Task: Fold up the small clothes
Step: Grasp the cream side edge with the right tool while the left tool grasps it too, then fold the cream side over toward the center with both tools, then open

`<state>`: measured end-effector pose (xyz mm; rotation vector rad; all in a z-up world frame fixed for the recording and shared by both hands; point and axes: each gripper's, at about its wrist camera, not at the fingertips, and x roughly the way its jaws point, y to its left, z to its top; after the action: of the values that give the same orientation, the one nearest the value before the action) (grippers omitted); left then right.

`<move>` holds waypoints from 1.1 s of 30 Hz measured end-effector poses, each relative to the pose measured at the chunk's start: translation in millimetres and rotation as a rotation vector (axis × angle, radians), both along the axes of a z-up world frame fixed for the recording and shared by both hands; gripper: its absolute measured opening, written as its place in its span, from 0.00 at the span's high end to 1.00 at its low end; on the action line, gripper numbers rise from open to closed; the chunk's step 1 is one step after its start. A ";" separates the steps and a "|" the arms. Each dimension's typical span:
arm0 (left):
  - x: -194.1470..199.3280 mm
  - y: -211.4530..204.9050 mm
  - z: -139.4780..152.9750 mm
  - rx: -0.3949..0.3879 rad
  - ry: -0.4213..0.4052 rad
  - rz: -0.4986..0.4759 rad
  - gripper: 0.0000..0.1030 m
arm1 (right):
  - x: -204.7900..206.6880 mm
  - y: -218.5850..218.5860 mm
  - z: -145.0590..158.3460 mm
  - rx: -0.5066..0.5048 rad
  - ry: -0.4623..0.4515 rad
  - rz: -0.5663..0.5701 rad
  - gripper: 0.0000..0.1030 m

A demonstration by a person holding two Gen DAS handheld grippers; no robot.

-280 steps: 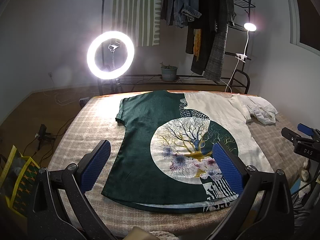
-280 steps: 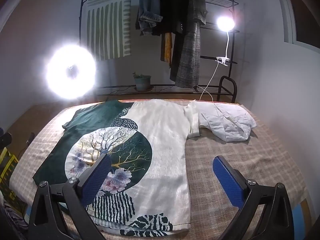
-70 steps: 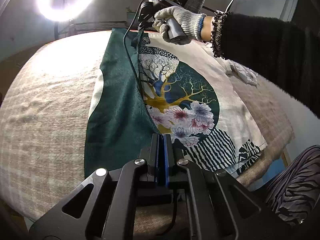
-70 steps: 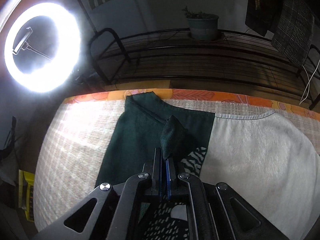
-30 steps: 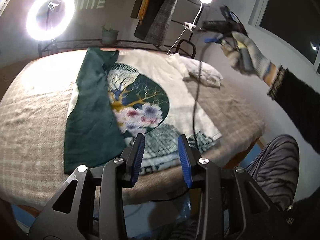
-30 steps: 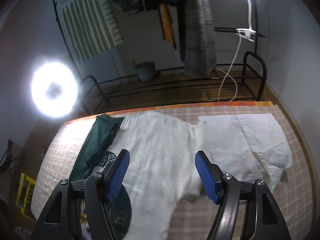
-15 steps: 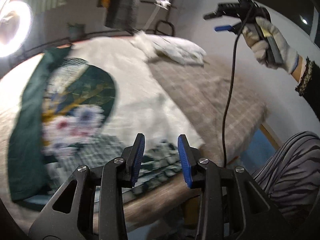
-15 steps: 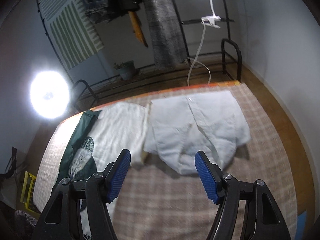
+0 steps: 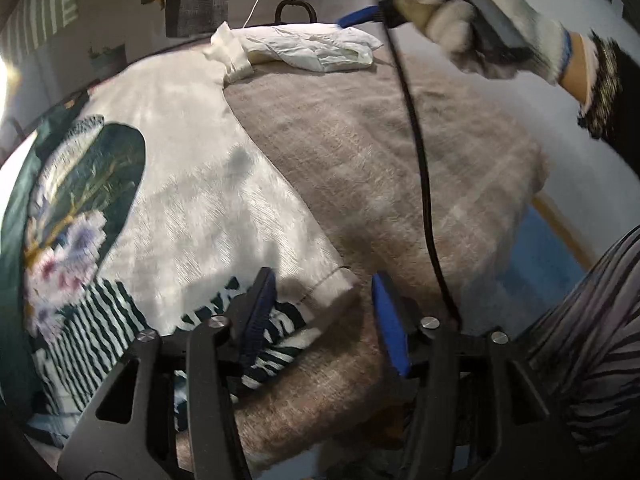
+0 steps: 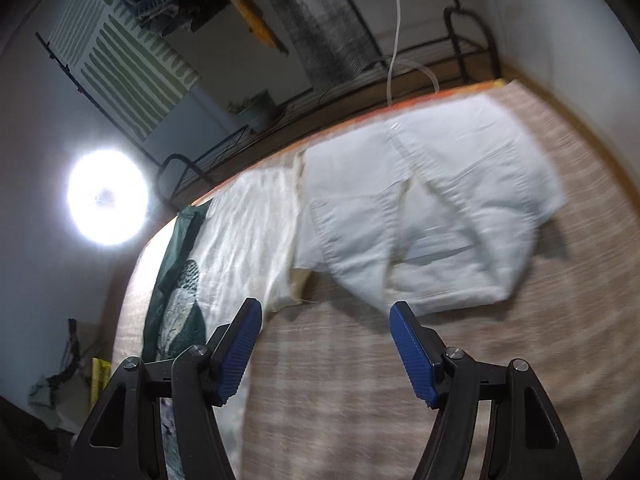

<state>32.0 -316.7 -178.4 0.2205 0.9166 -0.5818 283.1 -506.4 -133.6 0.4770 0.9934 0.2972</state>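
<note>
T-shirt (image 9: 192, 200): it lies flat on the checked blanket (image 9: 380, 152), with its dark green side folded in over the tree-and-flower print at the left of your left wrist view. The cream half is uppermost and its striped hem corner lies nearest you.
White garment (image 10: 432, 216): crumpled at the far end of the blanket, it touches the cream sleeve of the T-shirt in both views.
Left gripper (image 9: 324, 312): your blue pads stand apart and their gap has just been widening. The hem corner of the T-shirt sits in the space between them. The left pad (image 9: 260, 312) is over the striped print, the other over bare blanket, and neither pad presses the cloth.
Right gripper (image 10: 326, 354): you hold it spread wide with nothing between the pads. It points down at bare blanket, with the T-shirt's cream edge just beside its left pad and the white garment just past its right pad.
Right hand (image 9: 480, 20): seen from your left wrist, your gloved hand grips the gripper's handle at the upper right, above the blanket. A black cable (image 9: 420, 168) hangs from it down across the view.
Leg: striped trousers (image 9: 592, 320) show at the lower right, beside the blanket's edge.
Background: a ring light (image 10: 108, 198) glares at the left, and dark clothes (image 10: 320, 12) hang from a rack behind the bed.
Blur: both views are smeared, so fine detail of the print is hard to read.
</note>
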 end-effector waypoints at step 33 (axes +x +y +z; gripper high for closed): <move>22.5 110.1 35.0 -0.327 0.105 0.265 0.99 | 103.6 178.7 -2.6 -0.272 0.006 0.067 1.00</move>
<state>54.5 -206.6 -143.4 -0.2252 0.9199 -0.4911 386.7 -327.8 -136.2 0.1978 1.0390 0.2168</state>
